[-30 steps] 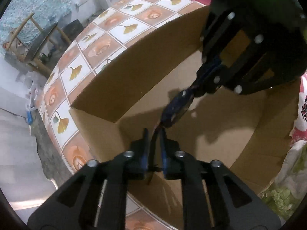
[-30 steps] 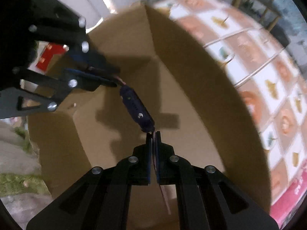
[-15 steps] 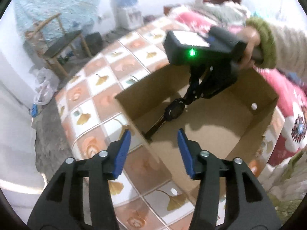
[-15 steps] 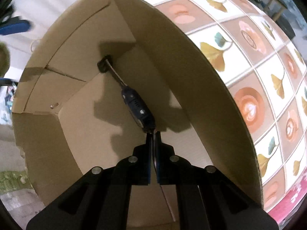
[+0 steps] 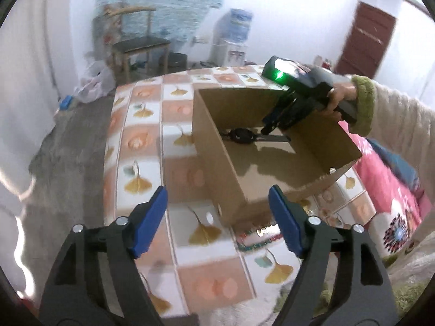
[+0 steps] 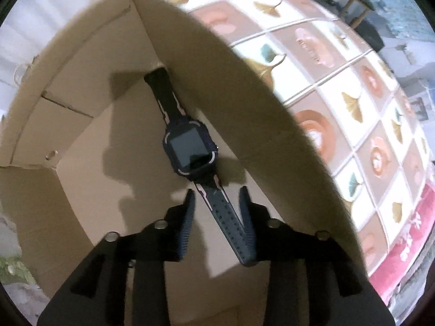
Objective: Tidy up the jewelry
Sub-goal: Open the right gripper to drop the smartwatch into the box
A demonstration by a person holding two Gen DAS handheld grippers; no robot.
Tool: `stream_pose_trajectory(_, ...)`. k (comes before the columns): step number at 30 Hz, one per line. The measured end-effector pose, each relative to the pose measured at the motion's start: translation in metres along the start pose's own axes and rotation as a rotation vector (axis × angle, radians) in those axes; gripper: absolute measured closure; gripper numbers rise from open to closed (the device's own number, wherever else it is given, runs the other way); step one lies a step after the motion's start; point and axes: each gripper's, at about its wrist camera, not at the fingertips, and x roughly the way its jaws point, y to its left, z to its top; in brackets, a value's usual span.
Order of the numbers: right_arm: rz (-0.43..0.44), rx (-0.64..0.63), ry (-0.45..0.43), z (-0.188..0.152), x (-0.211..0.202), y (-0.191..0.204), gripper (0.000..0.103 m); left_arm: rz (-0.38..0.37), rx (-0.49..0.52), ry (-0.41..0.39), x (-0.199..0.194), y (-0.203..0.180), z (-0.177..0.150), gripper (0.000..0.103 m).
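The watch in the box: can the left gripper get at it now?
Probably not directly. The watch lies on the floor of the box. The open left gripper is outside, with the box's near wall between, and the right gripper hangs over the strap.

Watch point(image 6: 190, 146) lies in box point(image 6: 89, 54) on table point(image 5: 141, 141).

Beyond the tiled table point(image 5: 141, 141) with its leaf pattern: a wooden chair point(image 5: 136, 46) by the blue wall hanging point(image 5: 168, 2), a water dispenser point(image 5: 233, 38), a dark red door point(image 5: 364, 40), white bags point(image 5: 92, 87) on the floor.
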Motion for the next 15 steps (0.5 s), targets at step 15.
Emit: stream_pose_trajectory(15,-0.078,0.415,-0.598,-0.204,-0.147,0.09,0.037,0.182,0.028,0.143,0.071,-0.03,-0.098,0.019)
